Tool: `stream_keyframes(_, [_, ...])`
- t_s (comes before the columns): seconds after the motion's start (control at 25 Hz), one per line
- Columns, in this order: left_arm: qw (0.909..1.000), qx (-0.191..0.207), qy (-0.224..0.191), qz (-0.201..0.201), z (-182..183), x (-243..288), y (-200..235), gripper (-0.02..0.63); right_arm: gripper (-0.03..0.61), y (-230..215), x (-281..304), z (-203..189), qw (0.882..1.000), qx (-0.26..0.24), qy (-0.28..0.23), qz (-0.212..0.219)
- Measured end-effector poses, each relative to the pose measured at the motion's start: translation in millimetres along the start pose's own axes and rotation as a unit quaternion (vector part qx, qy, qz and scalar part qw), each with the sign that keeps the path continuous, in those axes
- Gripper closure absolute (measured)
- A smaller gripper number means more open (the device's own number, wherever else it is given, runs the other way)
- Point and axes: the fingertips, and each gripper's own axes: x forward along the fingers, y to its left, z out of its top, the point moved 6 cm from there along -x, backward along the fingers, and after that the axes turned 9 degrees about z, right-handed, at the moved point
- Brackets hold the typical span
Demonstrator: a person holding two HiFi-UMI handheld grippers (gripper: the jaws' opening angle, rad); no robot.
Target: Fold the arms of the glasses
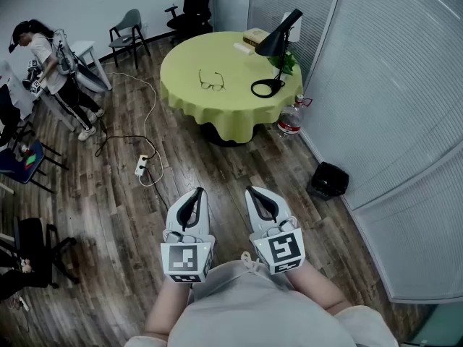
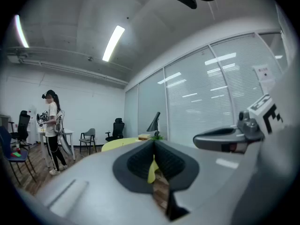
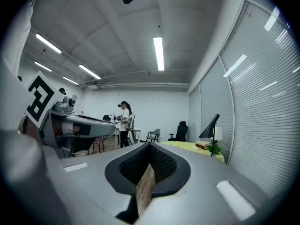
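A pair of dark-framed glasses lies with its arms spread on a round table with a yellow-green cloth, far ahead across the room. My left gripper and right gripper are side by side close to my body, over the wooden floor and well short of the table. Both are shut with nothing between the jaws. In the left gripper view the jaws meet along a thin slit, and the table edge shows beyond. The right gripper view shows its jaws closed the same way.
On the table stand a black desk lamp, books and a small plant. On the floor are a water bottle, a black bag and a power strip with its cable. A person stands at the far left among chairs. A blinds-covered glass wall runs along the right.
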Motion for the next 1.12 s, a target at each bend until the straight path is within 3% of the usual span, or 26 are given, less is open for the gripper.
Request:
stream_keyframes(0.24, [1.0,-0.002,0.007,0.003,-2,13,-11,0.607,0.58,-16,1,-7,1.0,0.001,0.013,0.006])
stream_keyframes(0.52, [0.9998,-0.006,0.019,0.009,-10,26,-26,0.607,0.58,-29,2,-17,0.998,0.035,0.012,0.048])
stream_keyframes(0.72, [0.9987,-0.008,0.041,0.03,-33,25,-29,0.607,0.58,-39,2,-37,0.997,0.044,0.025,0.06])
stream_keyframes(0.96, [0.9954,-0.032,0.071,0.056,-61,38,-2,0.607,0.58,-39,26,-57,0.994,0.043,0.048,0.093])
stream_keyframes(1.12, [0.996,-0.014,0.07,0.053,-66,72,27,0.607,0.58,-41,70,-64,0.992,0.016,0.064,0.109])
